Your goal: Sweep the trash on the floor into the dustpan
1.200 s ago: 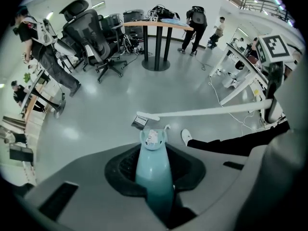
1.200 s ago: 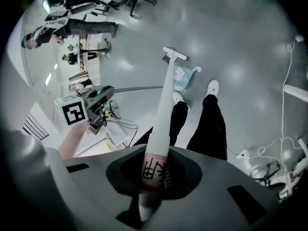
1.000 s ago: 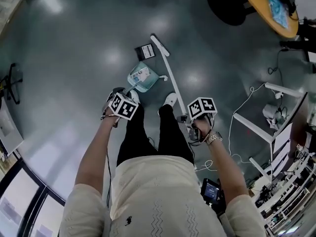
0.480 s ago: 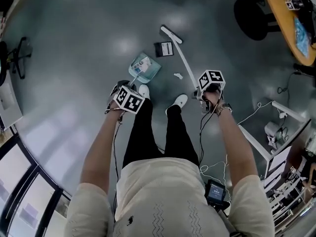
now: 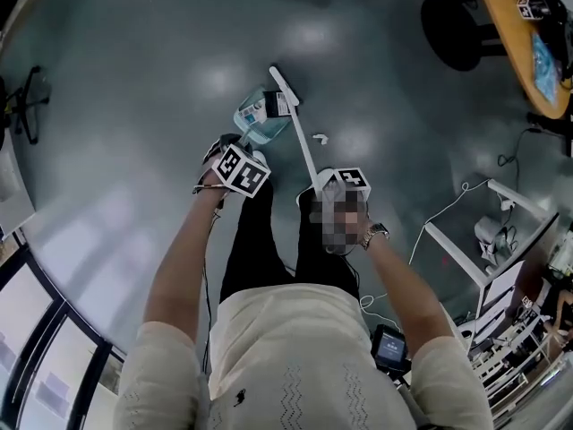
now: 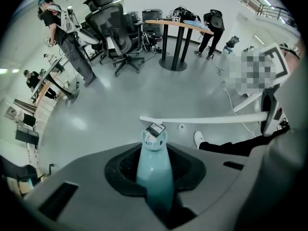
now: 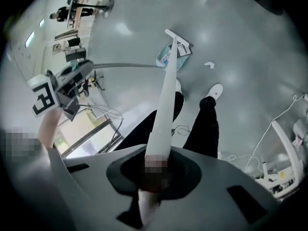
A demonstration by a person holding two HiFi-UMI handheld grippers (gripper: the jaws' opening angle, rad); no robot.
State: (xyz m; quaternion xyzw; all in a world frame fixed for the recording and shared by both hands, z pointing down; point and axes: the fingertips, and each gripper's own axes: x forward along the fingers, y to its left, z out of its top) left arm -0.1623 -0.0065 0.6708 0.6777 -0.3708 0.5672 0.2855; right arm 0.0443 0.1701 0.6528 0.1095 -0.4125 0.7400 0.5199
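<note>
A teal dustpan (image 5: 255,128) rests on the grey floor ahead of my feet, and my left gripper (image 5: 235,164) is shut on its long teal handle (image 6: 154,170). A black-and-white box (image 5: 274,106) lies at the dustpan's mouth, touching the white broom head (image 5: 284,85). My right gripper (image 5: 338,184) is shut on the white broom handle (image 7: 163,107), which runs up from the head to it. A small white scrap (image 5: 319,138) lies on the floor right of the broom. The box (image 6: 155,128) shows on the pan's far end in the left gripper view.
My white shoes (image 7: 215,90) stand just behind the dustpan. White cables (image 5: 448,206) and a white frame (image 5: 466,233) lie to the right. A black chair base (image 5: 452,30) and an orange table (image 5: 524,47) sit at the upper right. Office chairs (image 6: 115,30) and people (image 6: 65,35) stand farther off.
The broom head swung left and pushed the box from the floor right of the dustpan to its mouth. My right gripper drew back toward my body; the left one barely moved.
</note>
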